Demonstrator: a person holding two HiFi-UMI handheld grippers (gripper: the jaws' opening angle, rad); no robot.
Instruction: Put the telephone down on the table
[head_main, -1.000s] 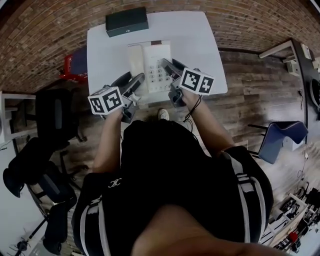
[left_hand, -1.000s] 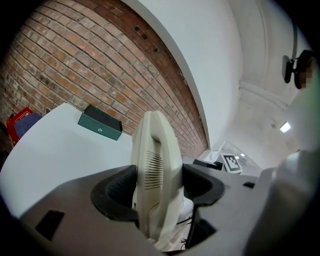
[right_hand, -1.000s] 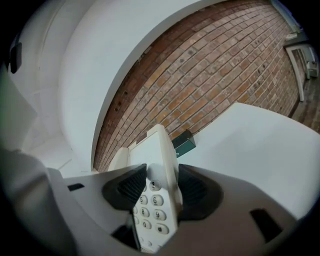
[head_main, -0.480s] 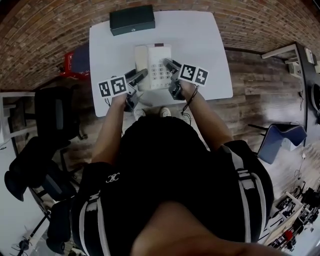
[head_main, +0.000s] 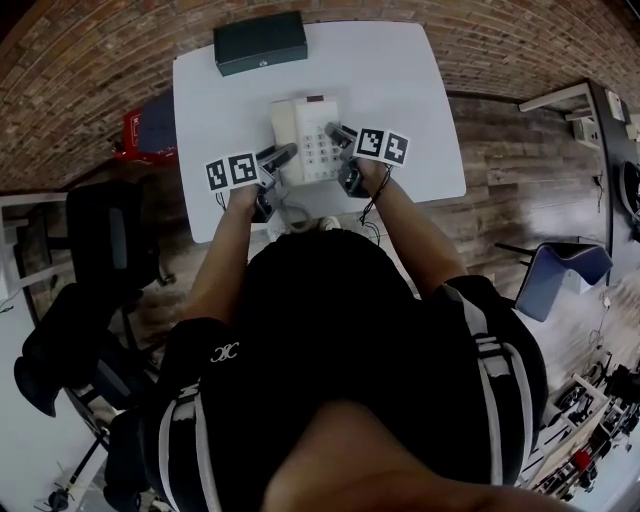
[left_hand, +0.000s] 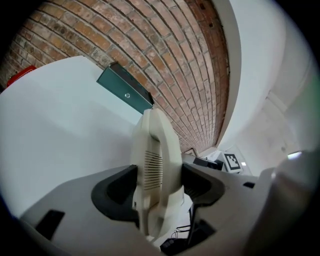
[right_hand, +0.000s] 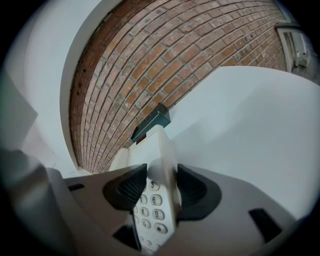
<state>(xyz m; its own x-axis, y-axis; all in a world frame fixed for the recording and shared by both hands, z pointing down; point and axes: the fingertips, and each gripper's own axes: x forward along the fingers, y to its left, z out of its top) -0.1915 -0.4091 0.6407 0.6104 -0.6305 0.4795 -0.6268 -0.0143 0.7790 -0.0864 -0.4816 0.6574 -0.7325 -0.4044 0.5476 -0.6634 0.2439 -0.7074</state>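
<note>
A cream push-button telephone (head_main: 308, 135) sits between my two grippers over the white table (head_main: 400, 80), near its front edge. My left gripper (head_main: 283, 155) is shut on its left side, where the handset (left_hand: 155, 160) fills the jaws of the left gripper (left_hand: 157, 187). The right gripper (head_main: 338, 133) is shut on the keypad edge of the telephone (right_hand: 157, 150), pads of the right gripper (right_hand: 161, 192) on either face. A coiled cord (head_main: 290, 215) hangs over the table's front. I cannot tell whether the phone touches the table.
A dark green box (head_main: 260, 42) lies at the table's far edge by the brick wall, also in the left gripper view (left_hand: 125, 90). A red item (head_main: 140, 125) and a black chair (head_main: 100, 230) stand left; a blue chair (head_main: 560, 270) stands right.
Both grippers and the telephone have moved a little forward and down toward the table; the phone looks smaller in the head view. Both grips are unchanged.
</note>
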